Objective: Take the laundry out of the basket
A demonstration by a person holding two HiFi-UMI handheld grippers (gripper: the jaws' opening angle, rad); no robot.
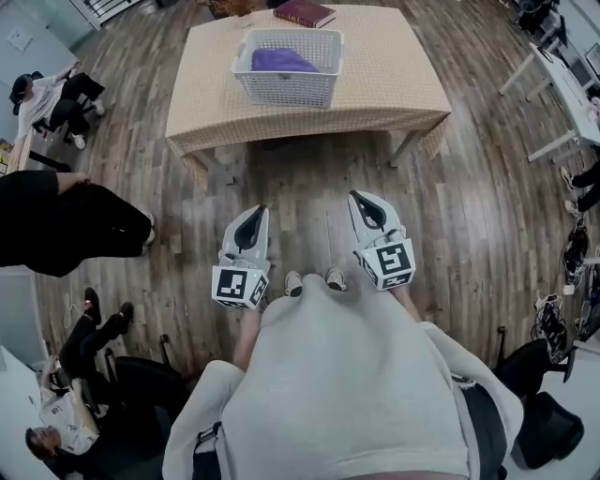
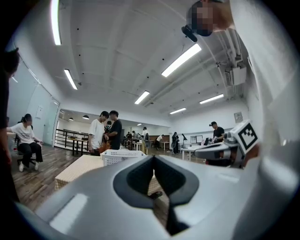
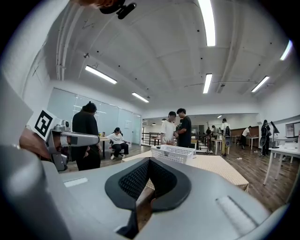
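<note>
The purple laundry point(image 1: 281, 60) lies in the white basket point(image 1: 286, 90) on the table point(image 1: 394, 84), well ahead of both grippers' fingertips. A red book point(image 1: 304, 13) lies beyond the basket. Left gripper point(image 1: 255, 213) and right gripper point(image 1: 360, 199) hang side by side over the floor point(image 1: 309, 183), each clenched with nothing between its jaws

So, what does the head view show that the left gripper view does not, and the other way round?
Only the head view: purple cloth inside the white plastic lattice basket, and a dark red book at the far edge of the beige-covered table. Only the left gripper view: long ceiling lights and two standing people behind the table. Both: the basket and the table.
</note>
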